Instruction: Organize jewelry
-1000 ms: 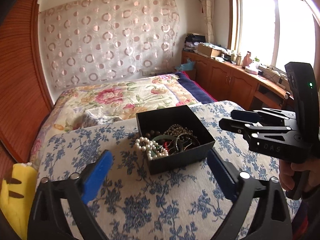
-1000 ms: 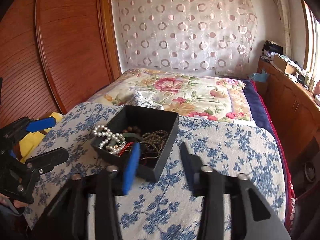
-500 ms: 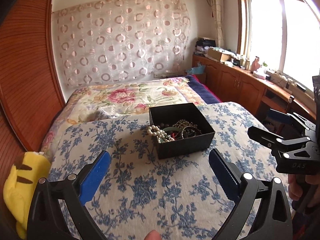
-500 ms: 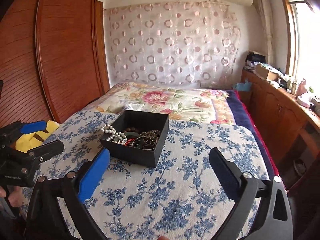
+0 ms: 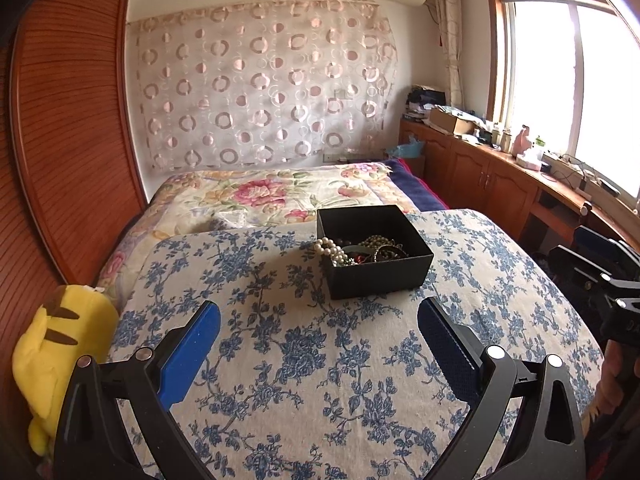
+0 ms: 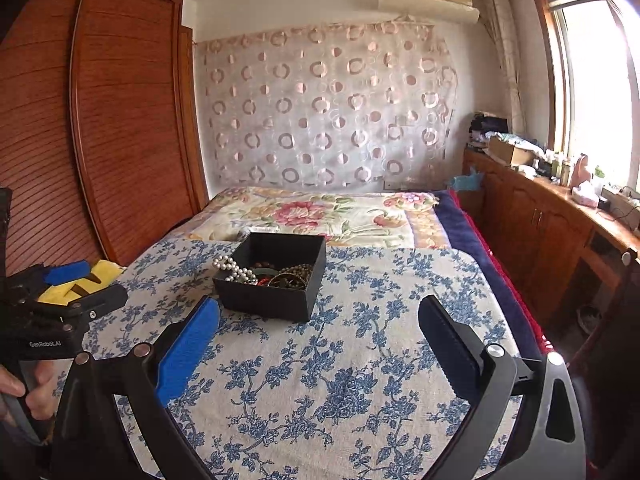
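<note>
A black open box (image 5: 380,276) stands on the blue-flowered cloth; it also shows in the right wrist view (image 6: 276,300). It holds a tangle of bracelets and bead strings (image 5: 382,250). A white pearl string (image 5: 330,247) hangs over its left rim, also seen in the right wrist view (image 6: 232,266). My left gripper (image 5: 320,336) is open and empty, well short of the box. My right gripper (image 6: 320,332) is open and empty, just short of the box.
The flowered cloth (image 5: 304,360) covers the surface in front of a bed with a floral quilt (image 5: 276,196). A yellow plush toy (image 5: 60,344) lies at the left edge. A wooden wardrobe (image 6: 100,120) stands left; a wooden counter (image 5: 520,184) with clutter runs under the window.
Both grippers have pulled back and up from the box, which now looks smaller and farther. The right gripper's jaws have opened wide.
</note>
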`<state>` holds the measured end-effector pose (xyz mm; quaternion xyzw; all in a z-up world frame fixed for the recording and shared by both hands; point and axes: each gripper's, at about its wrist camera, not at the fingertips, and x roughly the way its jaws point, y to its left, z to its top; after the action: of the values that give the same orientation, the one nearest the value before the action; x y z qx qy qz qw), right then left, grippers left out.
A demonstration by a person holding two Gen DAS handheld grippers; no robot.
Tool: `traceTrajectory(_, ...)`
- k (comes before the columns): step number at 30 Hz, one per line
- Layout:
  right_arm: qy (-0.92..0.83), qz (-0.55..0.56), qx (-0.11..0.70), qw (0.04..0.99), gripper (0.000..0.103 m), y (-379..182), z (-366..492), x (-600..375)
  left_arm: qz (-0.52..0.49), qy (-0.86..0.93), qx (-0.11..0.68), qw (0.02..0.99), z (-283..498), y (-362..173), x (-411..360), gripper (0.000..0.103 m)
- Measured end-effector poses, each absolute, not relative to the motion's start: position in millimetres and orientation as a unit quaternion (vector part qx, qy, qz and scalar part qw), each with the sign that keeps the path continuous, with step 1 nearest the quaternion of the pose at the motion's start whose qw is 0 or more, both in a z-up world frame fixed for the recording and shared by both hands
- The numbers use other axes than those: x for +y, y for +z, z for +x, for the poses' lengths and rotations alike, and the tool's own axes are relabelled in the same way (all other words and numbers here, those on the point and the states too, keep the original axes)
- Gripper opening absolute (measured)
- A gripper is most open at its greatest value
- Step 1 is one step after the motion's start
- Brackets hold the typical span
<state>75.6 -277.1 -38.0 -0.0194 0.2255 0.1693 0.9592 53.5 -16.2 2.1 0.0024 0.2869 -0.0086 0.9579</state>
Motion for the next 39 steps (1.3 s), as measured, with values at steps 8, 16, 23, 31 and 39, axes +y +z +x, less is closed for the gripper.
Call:
traceTrajectory(8,0.163,-0.020,0.222,0.961,0.100,-38.1,76.9,-276.3,-0.004,-0.005,0.282,0.959,51.4,3.1,-13.0,0.095)
traceTrajectory(16,0.162,-0.020,0.226,0.960,0.100,-41.9,79.8,-274.8,-0.006,-0.006,0.282,0.959,50.8,3.0,-13.3,0.095)
traceTrajectory(23,0.163,-0.018,0.226,0.960,0.100,-41.8,79.9,-275.1,-0.007,-0.005,0.275,0.961,46.0,7.0,-13.6,0.095)
traceTrajectory(31,0.165,-0.017,0.228,0.960,0.100,-42.4,79.6,-274.5,-0.004,-0.006,0.270,0.963,43.2,10.2,-15.8,0.095)
traceTrajectory(39,0.166,-0.016,0.228,0.959,0.100,-42.6,79.3,-272.3,-0.003,-0.004,0.268,0.963,42.5,11.3,-16.1,0.095)
